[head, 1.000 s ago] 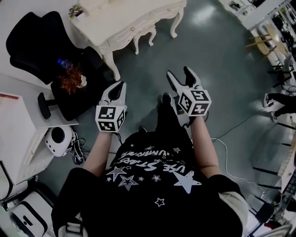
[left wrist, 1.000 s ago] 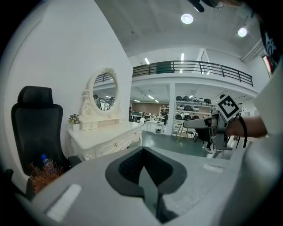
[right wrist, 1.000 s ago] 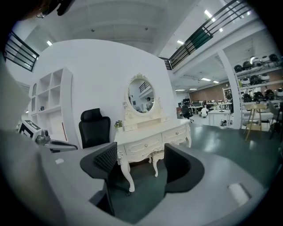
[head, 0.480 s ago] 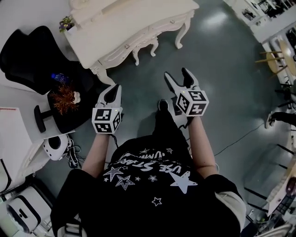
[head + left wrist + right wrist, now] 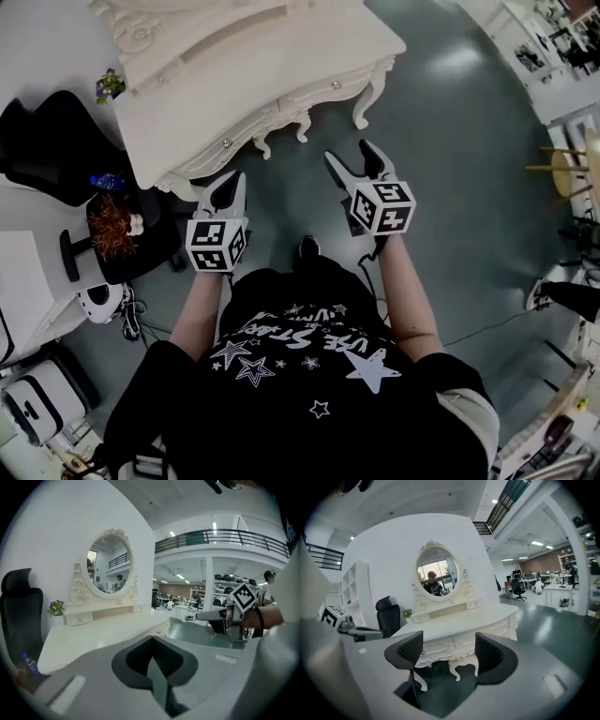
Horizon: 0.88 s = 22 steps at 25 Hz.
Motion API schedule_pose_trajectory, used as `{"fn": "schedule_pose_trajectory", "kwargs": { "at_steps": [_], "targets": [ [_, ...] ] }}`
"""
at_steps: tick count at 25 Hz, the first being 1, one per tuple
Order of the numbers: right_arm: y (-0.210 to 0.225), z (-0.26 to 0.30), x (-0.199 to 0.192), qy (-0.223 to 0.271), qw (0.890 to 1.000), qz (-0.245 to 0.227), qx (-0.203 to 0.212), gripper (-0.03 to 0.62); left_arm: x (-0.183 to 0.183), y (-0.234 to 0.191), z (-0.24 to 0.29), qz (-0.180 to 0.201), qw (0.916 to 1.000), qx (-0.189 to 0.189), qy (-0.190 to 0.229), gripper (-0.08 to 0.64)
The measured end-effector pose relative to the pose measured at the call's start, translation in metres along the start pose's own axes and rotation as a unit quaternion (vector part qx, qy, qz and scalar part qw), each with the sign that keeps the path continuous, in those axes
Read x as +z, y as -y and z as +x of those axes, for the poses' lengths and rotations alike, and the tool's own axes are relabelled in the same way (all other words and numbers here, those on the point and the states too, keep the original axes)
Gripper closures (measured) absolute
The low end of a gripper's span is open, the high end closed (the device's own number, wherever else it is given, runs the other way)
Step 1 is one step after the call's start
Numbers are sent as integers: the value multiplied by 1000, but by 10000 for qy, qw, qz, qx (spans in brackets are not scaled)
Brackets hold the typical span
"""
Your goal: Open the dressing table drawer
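Observation:
The cream dressing table [image 5: 234,70] stands ahead of me, its two front drawers closed, with knobs on the left drawer [image 5: 225,142] and the right drawer [image 5: 336,85]. My left gripper [image 5: 232,182] is shut and empty, just short of the table's left front leg. In its own view the jaws meet [image 5: 151,643] below the tabletop [image 5: 103,637]. My right gripper [image 5: 349,154] is open and empty, a short way from the front. In its view the gripper [image 5: 449,651] frames the carved drawer fronts [image 5: 436,648] between its fingers.
An oval mirror [image 5: 437,572] rises at the table's back, with a small flower pot [image 5: 110,86] beside it. A black office chair [image 5: 42,141] stands left of the table. A blue bottle [image 5: 106,181] and a white device [image 5: 100,300] lie lower left on the green floor [image 5: 469,141].
The person has stepped closer to the dressing table, which now fills more of the view. Both grippers came nearer its front. Left stays shut, right stays open.

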State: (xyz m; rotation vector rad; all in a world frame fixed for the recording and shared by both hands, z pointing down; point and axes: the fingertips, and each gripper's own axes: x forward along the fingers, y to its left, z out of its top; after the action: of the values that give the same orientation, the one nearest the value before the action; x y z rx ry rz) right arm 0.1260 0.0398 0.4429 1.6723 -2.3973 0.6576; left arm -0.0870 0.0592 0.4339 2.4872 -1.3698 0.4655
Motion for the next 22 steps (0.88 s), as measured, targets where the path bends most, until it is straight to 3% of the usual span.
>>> {"fn": "schedule_pose_trajectory", "kwargs": {
  "at_steps": [6, 13, 22],
  "targets": [
    [31, 37, 24, -63, 9996, -39, 263, 232, 16, 4, 37, -131, 9997, 215, 16, 558],
    [51, 75, 33, -243, 9992, -72, 311, 233, 18, -22, 71, -290, 9986, 446, -21, 558],
    [108, 152, 61, -450, 9986, -243, 104, 233, 37, -61, 172, -413, 9987, 297, -39, 558]
  ]
}}
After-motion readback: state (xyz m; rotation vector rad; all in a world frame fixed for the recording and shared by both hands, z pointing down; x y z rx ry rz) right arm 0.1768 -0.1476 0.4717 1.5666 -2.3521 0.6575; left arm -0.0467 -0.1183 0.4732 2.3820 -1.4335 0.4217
